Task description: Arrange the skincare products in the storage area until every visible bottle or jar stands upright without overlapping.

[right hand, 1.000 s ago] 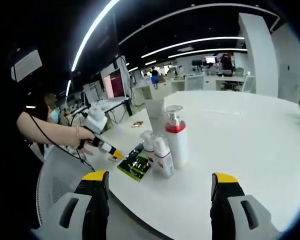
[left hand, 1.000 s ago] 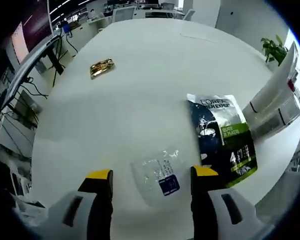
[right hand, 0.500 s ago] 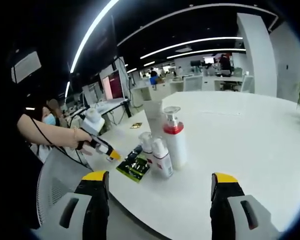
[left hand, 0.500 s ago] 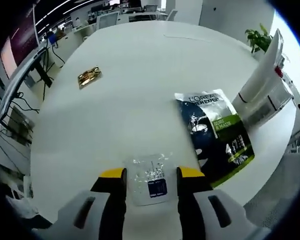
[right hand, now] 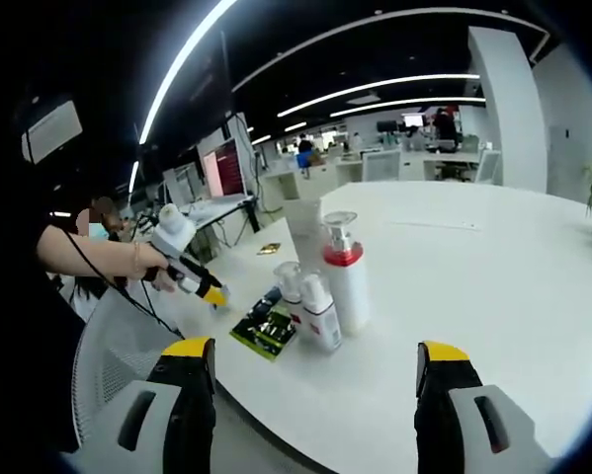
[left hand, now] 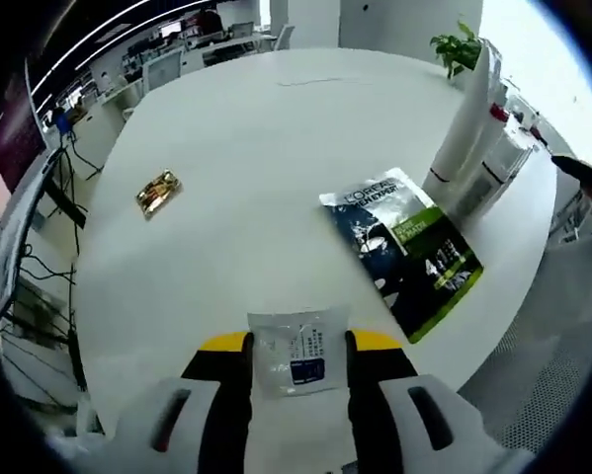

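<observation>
My left gripper is shut on a clear sachet with a blue label, held above the white table. Beyond it a dark and green L'Oreal packet lies flat. To its right stand a tall white tube and bottles. In the right gripper view my right gripper is open and holds nothing, short of the table edge. There a pump bottle with a red collar, two small white bottles and the tall tube stand upright in a cluster, with the packet flat beside them. The left gripper shows at the left in a person's hand.
A small gold packet lies apart on the table, also seen as the gold packet behind the bottles. The table's curved edge runs close past the L'Oreal packet. Desks, screens and a plant stand beyond the table.
My left gripper went from open around the clear sachet to shut on it, then lifted it off the table and drew back. The right gripper and bottles stayed put.
</observation>
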